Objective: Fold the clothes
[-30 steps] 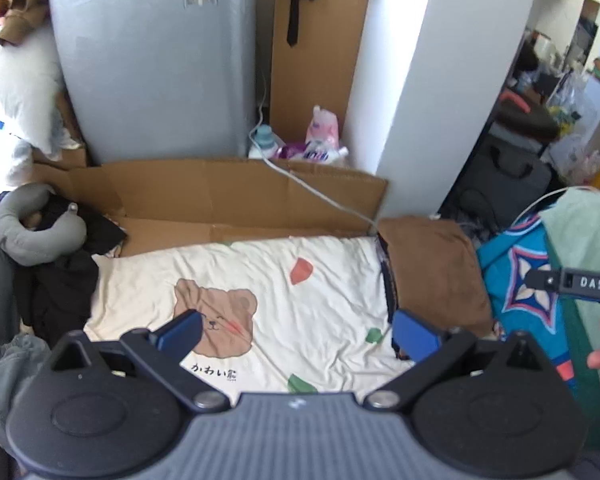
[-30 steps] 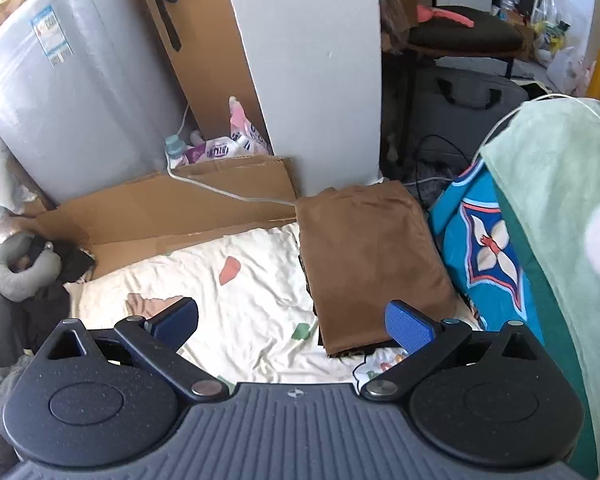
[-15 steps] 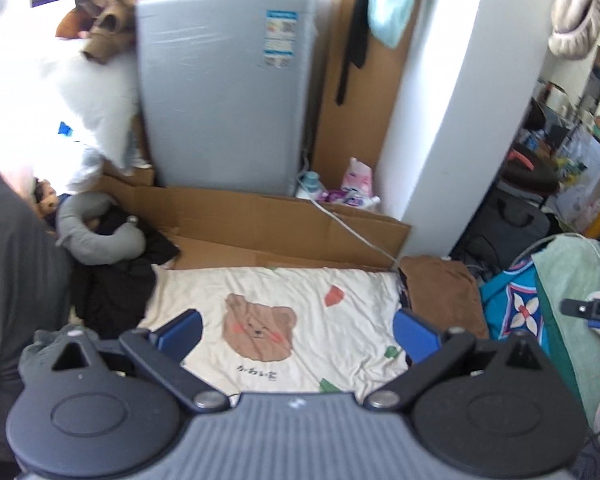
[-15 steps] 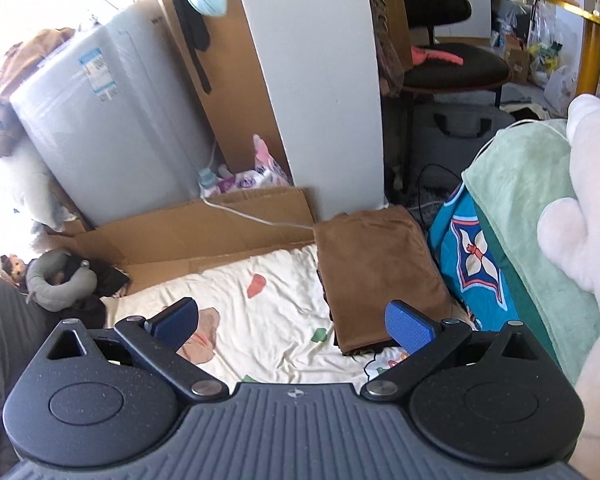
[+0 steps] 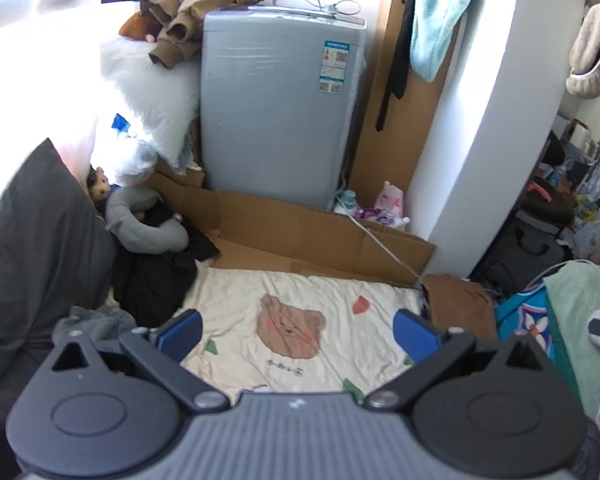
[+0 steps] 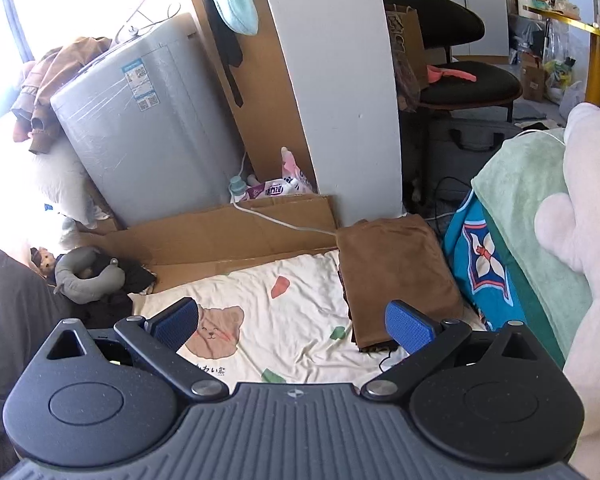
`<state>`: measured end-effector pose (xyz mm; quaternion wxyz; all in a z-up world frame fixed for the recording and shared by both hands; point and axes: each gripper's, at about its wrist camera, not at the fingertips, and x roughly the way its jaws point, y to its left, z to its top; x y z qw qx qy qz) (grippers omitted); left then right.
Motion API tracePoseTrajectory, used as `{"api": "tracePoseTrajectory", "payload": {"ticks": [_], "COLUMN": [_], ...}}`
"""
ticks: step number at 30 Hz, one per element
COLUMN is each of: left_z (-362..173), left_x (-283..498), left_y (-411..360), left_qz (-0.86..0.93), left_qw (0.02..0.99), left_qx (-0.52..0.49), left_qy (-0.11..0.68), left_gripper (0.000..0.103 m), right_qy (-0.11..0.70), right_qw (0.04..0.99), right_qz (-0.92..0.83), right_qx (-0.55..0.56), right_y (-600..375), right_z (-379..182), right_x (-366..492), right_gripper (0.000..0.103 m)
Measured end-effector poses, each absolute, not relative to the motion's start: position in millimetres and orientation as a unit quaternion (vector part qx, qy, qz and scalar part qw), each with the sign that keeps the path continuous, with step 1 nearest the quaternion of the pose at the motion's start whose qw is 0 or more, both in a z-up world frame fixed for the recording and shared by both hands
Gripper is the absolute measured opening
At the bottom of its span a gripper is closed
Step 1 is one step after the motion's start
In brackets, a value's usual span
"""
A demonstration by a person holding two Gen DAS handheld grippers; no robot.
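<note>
A folded brown garment [image 6: 396, 276] lies on the right end of a cream sheet with a bear print [image 6: 288, 324]; in the left wrist view the brown garment [image 5: 458, 300] shows small at the sheet's [image 5: 300, 320] right edge. A pile of dark clothes [image 5: 152, 280] sits at the sheet's left end. My left gripper [image 5: 298, 332] hangs high above the sheet, open and empty. My right gripper [image 6: 292, 322] is also open and empty, raised above the sheet, its right finger over the brown garment's near edge.
A grey washing machine [image 5: 280, 112] and flattened cardboard [image 5: 300, 232] stand behind the sheet. A grey neck pillow [image 5: 148, 228] and dark cushion [image 5: 36, 248] lie left. A white pillar [image 6: 336, 88], blue patterned cloth [image 6: 484, 276], green blanket [image 6: 540, 216] and white plush [image 6: 588, 200] are right.
Both grippers have lifted up and back from the sheet, so the room looks smaller and farther. Jaws stayed open and empty throughout.
</note>
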<state>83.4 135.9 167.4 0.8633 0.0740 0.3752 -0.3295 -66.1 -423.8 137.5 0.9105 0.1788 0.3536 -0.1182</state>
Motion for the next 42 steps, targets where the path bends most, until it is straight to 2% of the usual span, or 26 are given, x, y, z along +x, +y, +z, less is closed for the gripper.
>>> {"api": "tracePoseTrajectory", "payload": {"ticks": [23, 35, 42], "left_z": [87.5, 35.8, 11.2], "left_x": [73.8, 50.1, 32.1], "left_y": [179.7, 152.4, 129.6], "left_qz": [-0.28, -0.253, -0.234], "left_qw": [0.869, 0.858, 0.856], "left_qx": [0.035, 0.056, 0.071], "left_qy": [0.407, 0.443, 0.455], "left_gripper": [0.103, 0.103, 0.103], "right_qy": [0.377, 0.41, 0.428], "right_qw": [0.914, 0.902, 0.899], "right_qz": [-0.092, -0.07, -0.048], "right_qx": [0.118, 0.116, 0.084], "right_y": [-348.4, -360.4, -361.8], "right_z": [92.1, 32.2, 20.6], "right_x": [-82.2, -75.2, -66.4], "right_gripper": [0.103, 0.103, 0.103]}}
